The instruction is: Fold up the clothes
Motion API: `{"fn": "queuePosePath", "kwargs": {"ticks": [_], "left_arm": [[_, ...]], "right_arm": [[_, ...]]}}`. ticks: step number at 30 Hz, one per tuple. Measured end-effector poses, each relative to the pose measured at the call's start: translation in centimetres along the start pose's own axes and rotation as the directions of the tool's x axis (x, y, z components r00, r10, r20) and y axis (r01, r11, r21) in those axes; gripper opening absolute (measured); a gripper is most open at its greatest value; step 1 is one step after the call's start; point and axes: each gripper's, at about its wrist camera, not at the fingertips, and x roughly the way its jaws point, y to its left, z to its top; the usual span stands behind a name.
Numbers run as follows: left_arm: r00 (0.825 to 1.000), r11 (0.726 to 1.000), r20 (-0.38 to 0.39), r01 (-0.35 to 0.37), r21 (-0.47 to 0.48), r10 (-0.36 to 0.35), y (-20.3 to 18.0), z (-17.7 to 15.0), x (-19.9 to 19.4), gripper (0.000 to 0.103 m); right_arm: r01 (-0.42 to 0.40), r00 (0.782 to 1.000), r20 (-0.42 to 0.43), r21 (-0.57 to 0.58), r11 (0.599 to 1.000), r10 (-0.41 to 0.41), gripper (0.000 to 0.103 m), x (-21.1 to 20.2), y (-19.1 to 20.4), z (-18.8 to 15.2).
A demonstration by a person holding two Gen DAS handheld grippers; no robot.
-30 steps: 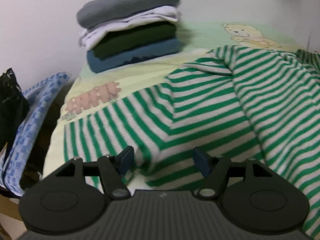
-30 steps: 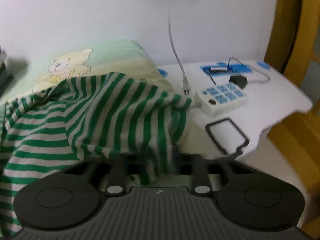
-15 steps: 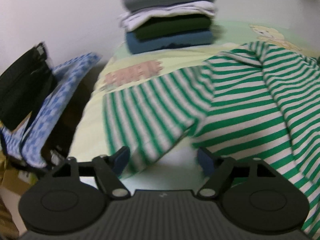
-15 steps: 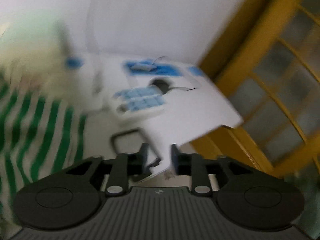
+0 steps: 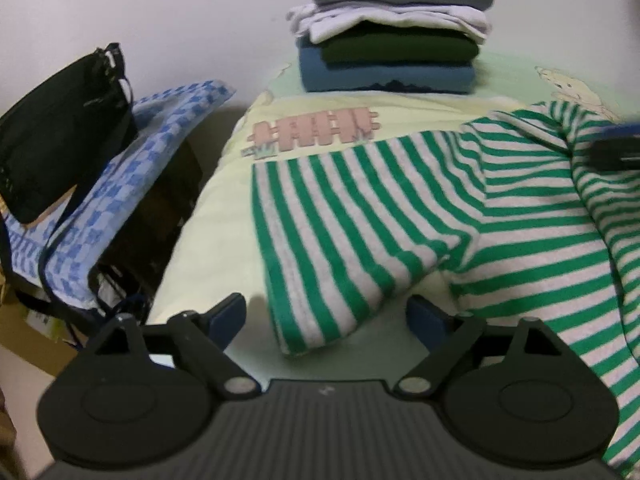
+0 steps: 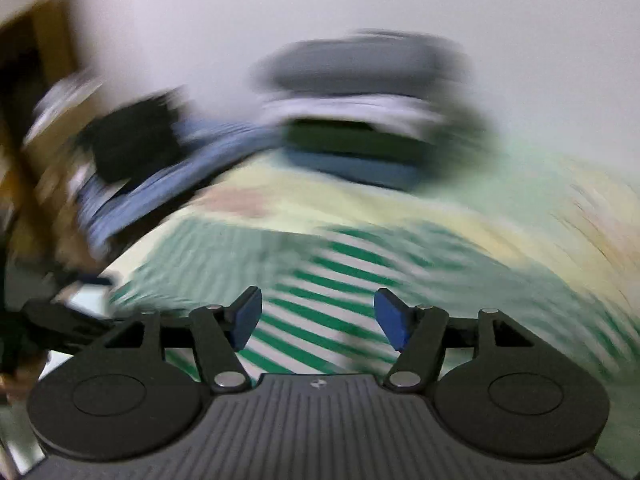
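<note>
We hold both grippers, left gripper (image 5: 326, 320) and right gripper (image 6: 318, 318), with jaws apart, gripping nothing, near the striped shirt (image 5: 400, 216), which lies spread before the folded stack (image 5: 392, 28), probably for folding.

A shirt (image 5: 420, 216) lies spread on the bed (image 5: 216, 216), a stack of folded clothes (image 5: 392, 28) behind it by the wall, a cloth (image 5: 132, 168) with a bag (image 5: 60, 136) on it to the left.
</note>
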Motion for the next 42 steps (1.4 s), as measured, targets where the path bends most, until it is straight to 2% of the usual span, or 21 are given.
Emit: {"fn": "queuePosePath", "kwargs": {"ticks": [2, 4, 8, 11, 12, 13, 14, 15, 16, 17, 19, 20, 22, 27, 29, 33, 35, 36, 37, 40, 42], "left_arm": [[1.000, 1.000, 0.012, 0.009, 0.005, -0.009, -0.2, -0.1, 0.0, 0.088], [0.999, 1.000, 0.021, 0.026, 0.014, -0.027, -0.2, 0.0, 0.1, 0.085], [0.997, 0.998, 0.031, 0.068, 0.001, -0.068, 0.4, -0.1, 0.3, 0.082], [0.995, 0.996, 0.043, 0.085, 0.001, -0.085, 0.9, -0.2, 0.3, 0.077], [0.995, 0.996, 0.047, 0.089, 0.008, -0.089, 0.9, -0.2, 0.3, 0.076], [0.994, 0.996, 0.051, 0.093, 0.014, -0.094, 1.1, -0.2, 0.4, 0.073], [0.994, 0.995, 0.056, 0.098, 0.017, -0.099, 1.2, -0.1, 0.4, 0.067], [0.993, 0.995, 0.060, 0.102, 0.019, -0.103, 1.4, -0.1, 0.5, 0.063], [0.992, 0.994, 0.064, 0.106, 0.015, -0.107, 1.7, 0.1, 0.5, 0.053], [0.992, 0.994, 0.068, 0.109, 0.010, -0.110, 2.0, 0.2, 0.7, 0.042], [0.991, 0.994, 0.071, 0.110, 0.003, -0.110, 2.5, 0.7, 1.0, 0.030], [0.992, 0.994, 0.070, 0.108, 0.002, -0.108, 2.7, 1.0, 1.2, 0.024], [0.993, 0.995, 0.068, 0.096, 0.009, -0.097, 3.1, 1.7, 1.8, 0.019], [0.995, 0.999, 0.100, 0.028, 0.023, -0.030, 4.5, 4.3, 2.7, 0.019], [0.993, 0.999, 0.110, 0.035, -0.009, -0.034, 5.7, 5.5, 2.8, 0.019], [0.996, 0.999, 0.073, 0.048, -0.001, -0.048, 5.9, 6.0, 4.0, 0.022], [0.998, 0.997, 0.058, 0.011, 0.071, -0.015, 4.7, 5.2, 4.5, 0.032], [0.997, 0.995, 0.073, -0.011, 0.103, 0.003, 4.3, 4.6, 4.2, 0.035], [0.996, 0.991, 0.085, -0.030, 0.130, 0.019, 3.9, 4.1, 4.0, 0.040], [0.994, 0.986, 0.095, -0.061, 0.157, 0.046, 4.3, 2.9, 3.0, 0.047], [0.994, 0.987, 0.099, -0.070, 0.148, 0.056, 5.3, 2.2, 2.0, 0.049]], "right_arm": [[-0.025, 1.000, 0.005, -0.143, 0.989, 0.026, 0.068, 3.1, 2.8, 1.3], [-0.045, 0.999, -0.008, -0.226, 0.973, 0.044, 0.068, 5.9, 5.3, 2.7], [-0.079, 0.995, -0.077, -0.264, 0.961, 0.060, 0.069, 11.1, 7.1, 4.8], [-0.097, 0.989, -0.130, -0.235, 0.967, 0.068, 0.068, 13.2, 6.9, 5.4], [-0.108, 0.986, -0.151, -0.218, 0.970, 0.076, 0.064, 13.8, 6.8, 5.4], [-0.115, 0.983, -0.165, -0.203, 0.972, 0.082, 0.052, 14.3, 6.8, 5.5], [-0.105, 0.985, -0.154, -0.196, 0.975, 0.076, 0.051, 14.3, 6.8, 5.7], [-0.096, 0.987, -0.142, -0.190, 0.977, 0.069, 0.037, 14.3, 6.8, 5.9], [-0.086, 0.989, -0.131, -0.183, 0.979, 0.063, 0.017, 14.3, 6.8, 6.1], [-0.077, 0.991, -0.119, -0.176, 0.981, 0.056, 0.005, 14.3, 6.8, 6.3], [-0.058, 0.994, -0.096, -0.162, 0.985, 0.043, 0.004, 14.3, 6.9, 6.7], [-0.049, 0.996, -0.085, -0.155, 0.987, 0.036, 0.004, 14.3, 6.9, 7.0], [-0.030, 0.998, -0.063, -0.140, 0.990, 0.022, 0.004, 14.3, 6.9, 7.4], [0.015, 1.000, -0.004, -0.055, 0.998, -0.015, 0.004, 15.8, 6.9, 9.5], [0.038, 0.999, 0.010, -0.023, 0.999, -0.038, 0.004, 17.1, 7.1, 10.1], [0.058, 0.996, -0.070, 0.000, 0.998, -0.058, 0.005, 19.8, 6.8, 9.0], [0.049, 0.998, -0.043, 0.068, 0.996, -0.047, 0.018, 18.0, 6.0, 8.8], [0.045, 0.999, -0.029, 0.101, 0.994, -0.042, 0.036, 17.1, 5.5, 8.7], [0.037, 0.999, -0.009, 0.134, 0.990, -0.036, 0.050, 16.0, 5.0, 8.5], [-0.006, 0.993, 0.116, 0.211, 0.977, -0.019, 0.058, 8.7, 2.7, 6.4], [0.080, 0.988, 0.108, 0.227, 0.971, -0.107, 0.061, 4.1, 1.2, 3.6]]}}
